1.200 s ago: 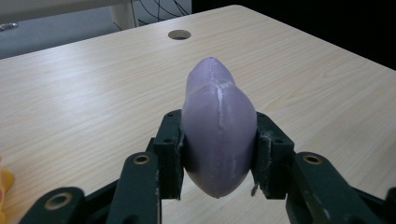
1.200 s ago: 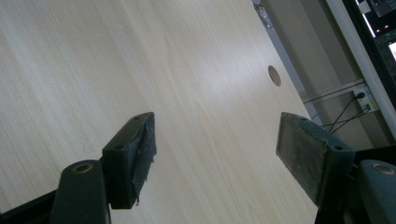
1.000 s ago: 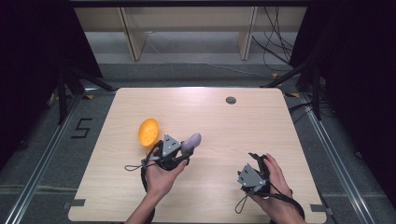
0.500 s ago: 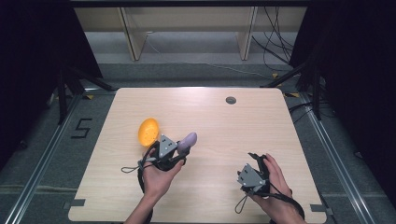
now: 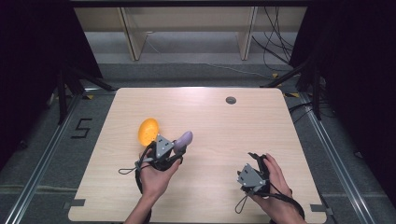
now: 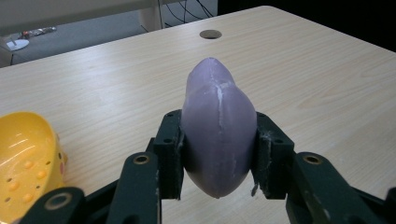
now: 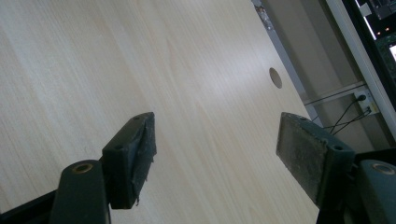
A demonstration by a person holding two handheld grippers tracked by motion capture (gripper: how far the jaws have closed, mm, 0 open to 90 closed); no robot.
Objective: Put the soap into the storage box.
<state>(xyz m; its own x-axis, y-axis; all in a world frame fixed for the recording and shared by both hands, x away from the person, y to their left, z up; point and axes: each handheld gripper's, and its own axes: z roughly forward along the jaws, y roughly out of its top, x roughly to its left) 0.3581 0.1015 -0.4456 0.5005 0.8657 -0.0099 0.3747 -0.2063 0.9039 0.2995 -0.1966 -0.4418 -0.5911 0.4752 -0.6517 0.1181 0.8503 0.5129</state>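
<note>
My left gripper (image 5: 180, 148) (image 6: 218, 156) is shut on a pale purple, eggplant-shaped object (image 5: 183, 139) (image 6: 217, 126), both pads pressing its sides, its narrow end pointing away over the wooden table (image 5: 224, 126). A yellow bowl-like object (image 5: 148, 131) (image 6: 25, 161) with small dots lies just left of that gripper. My right gripper (image 5: 256, 161) (image 7: 219, 158) is held low near the table's front right, its jaws wide apart and open, with bare tabletop between them.
A round cable hole (image 5: 230, 100) (image 6: 210, 34) (image 7: 275, 77) is set in the table near its far edge. Beyond that edge stand shelf legs and cables on the floor. Dark frames flank the table on both sides.
My left hand has drifted slightly toward the near edge with the purple object still in its grip. The right hand has stayed put.
</note>
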